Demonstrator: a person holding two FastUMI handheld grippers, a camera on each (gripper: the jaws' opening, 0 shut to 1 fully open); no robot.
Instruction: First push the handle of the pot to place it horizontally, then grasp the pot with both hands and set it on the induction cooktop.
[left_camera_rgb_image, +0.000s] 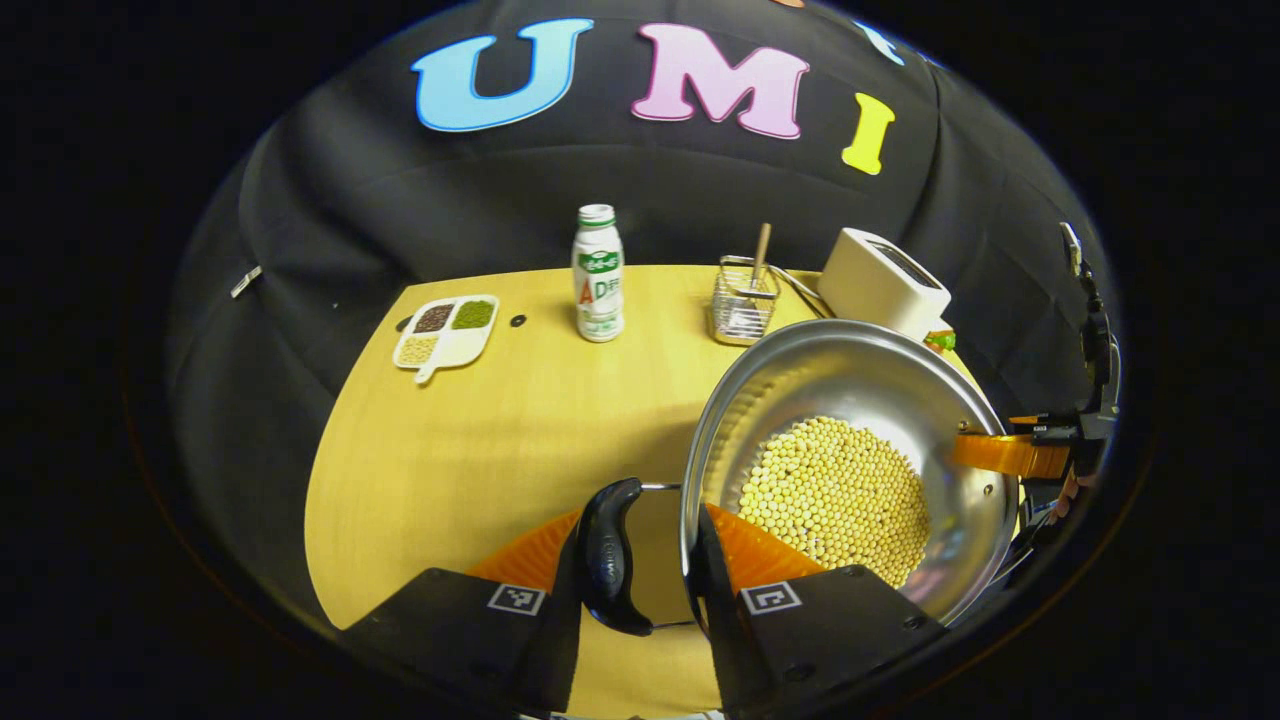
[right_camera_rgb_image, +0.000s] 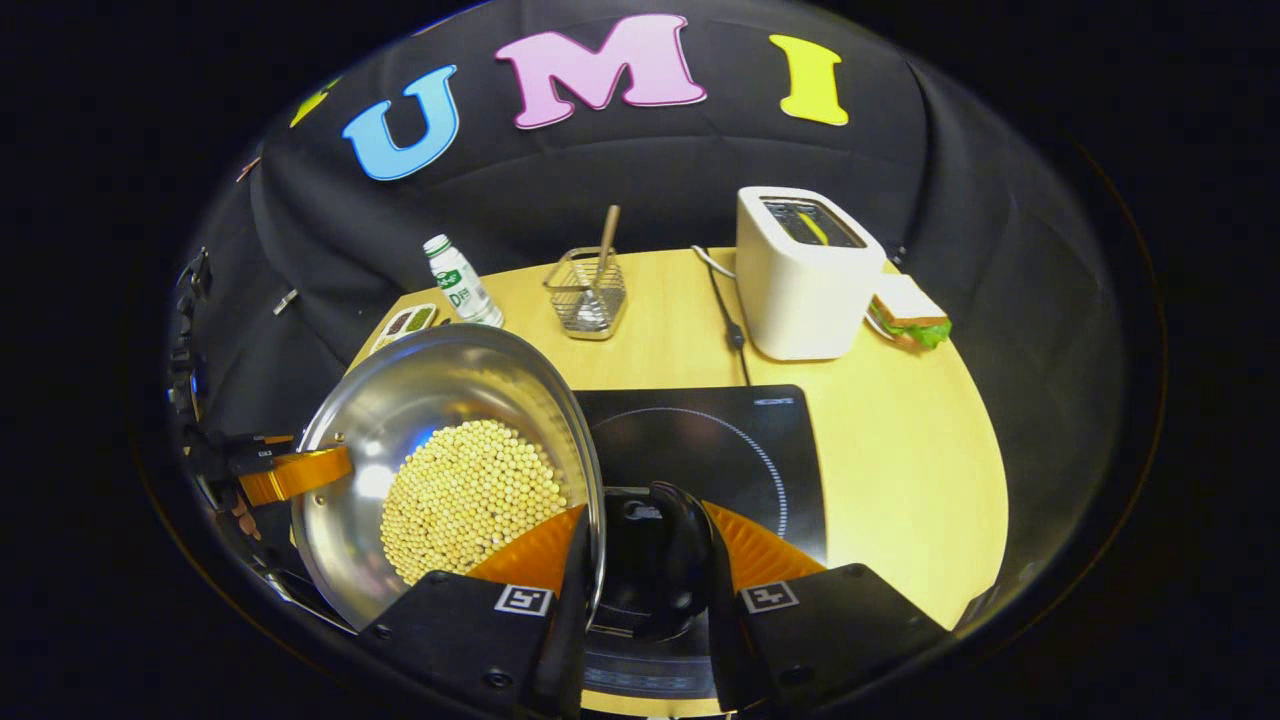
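1. The left gripper (left_camera_rgb_image: 640, 580) clamps the pot's black side handle (left_camera_rgb_image: 610, 555) and rim between its fingers
2. The right gripper (right_camera_rgb_image: 645, 575) grips the opposite black handle (right_camera_rgb_image: 655, 550) and rim
3. The steel pot (right_camera_rgb_image: 400, 400), filled with yellow beans (right_camera_rgb_image: 465, 495), is held above the wooden table (left_camera_rgb_image: 480, 440), beside the black induction cooktop (right_camera_rgb_image: 720, 440)
4. A toaster (right_camera_rgb_image: 800, 270), sandwich (right_camera_rgb_image: 908, 312), bottle (left_camera_rgb_image: 598, 275) and wire basket (right_camera_rgb_image: 588, 290) stand behind

I see bright overhead light glaring off the steel pot (left_camera_rgb_image: 850, 380); edges bend strongly, and focus stays sharp throughout.
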